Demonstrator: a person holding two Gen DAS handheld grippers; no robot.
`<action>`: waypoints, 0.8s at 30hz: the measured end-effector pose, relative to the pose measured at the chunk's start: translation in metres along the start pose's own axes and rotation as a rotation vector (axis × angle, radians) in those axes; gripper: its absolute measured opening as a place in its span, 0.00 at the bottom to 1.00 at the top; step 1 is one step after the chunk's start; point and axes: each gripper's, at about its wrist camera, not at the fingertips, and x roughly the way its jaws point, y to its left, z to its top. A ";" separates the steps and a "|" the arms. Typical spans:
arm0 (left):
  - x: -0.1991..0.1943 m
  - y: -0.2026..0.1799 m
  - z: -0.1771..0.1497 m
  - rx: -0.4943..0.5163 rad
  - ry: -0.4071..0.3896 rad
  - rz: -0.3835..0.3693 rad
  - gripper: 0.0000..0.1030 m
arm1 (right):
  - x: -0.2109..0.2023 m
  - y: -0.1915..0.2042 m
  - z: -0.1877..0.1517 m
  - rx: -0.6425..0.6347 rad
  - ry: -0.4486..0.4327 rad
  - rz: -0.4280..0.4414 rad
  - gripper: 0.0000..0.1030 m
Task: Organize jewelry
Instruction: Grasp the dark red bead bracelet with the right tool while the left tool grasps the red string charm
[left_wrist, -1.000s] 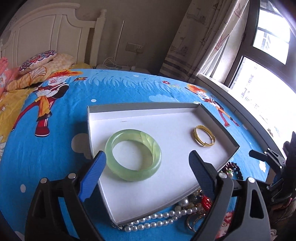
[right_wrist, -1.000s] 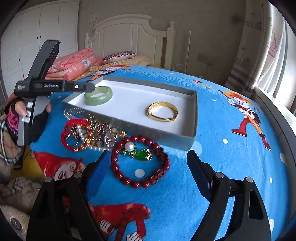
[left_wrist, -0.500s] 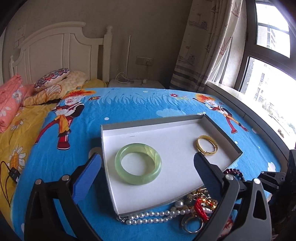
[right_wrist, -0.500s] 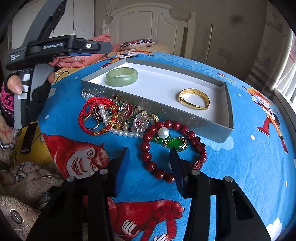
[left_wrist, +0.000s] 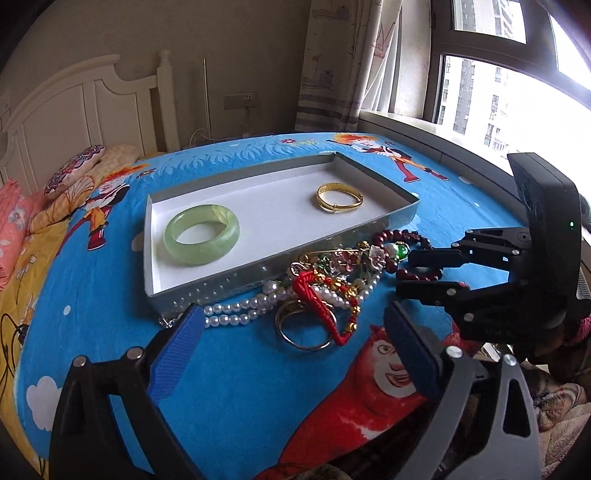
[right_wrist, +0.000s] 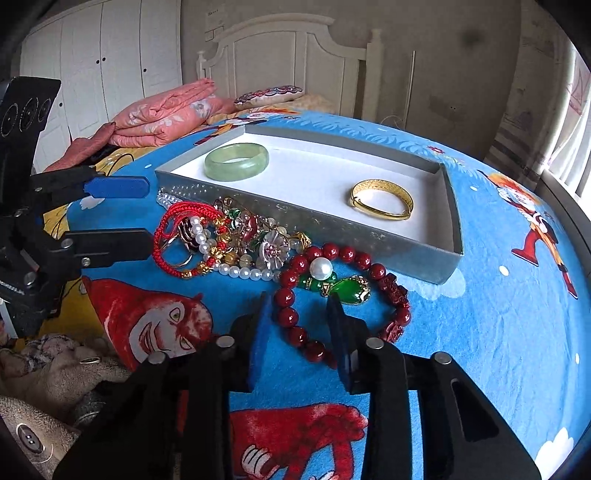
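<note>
Red bead bracelet (right_wrist: 334, 291) lies flat — ring facing upward.

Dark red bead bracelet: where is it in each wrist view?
Left wrist: dark red bead bracelet right of centre, partly hidden by the right gripper.
Right wrist: lower centre, near beads between the right gripper's blue fingers.
Shared landmark: grey tray just behind it.
</note>
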 end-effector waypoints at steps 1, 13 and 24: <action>0.001 -0.002 0.000 -0.002 0.003 -0.019 0.66 | 0.000 0.000 0.000 -0.004 -0.003 -0.006 0.22; 0.015 -0.009 -0.003 0.008 0.059 -0.066 0.35 | -0.002 -0.002 -0.003 0.010 -0.020 0.005 0.20; 0.021 -0.003 -0.005 -0.049 0.072 -0.118 0.17 | -0.003 -0.006 -0.006 0.020 -0.033 0.019 0.20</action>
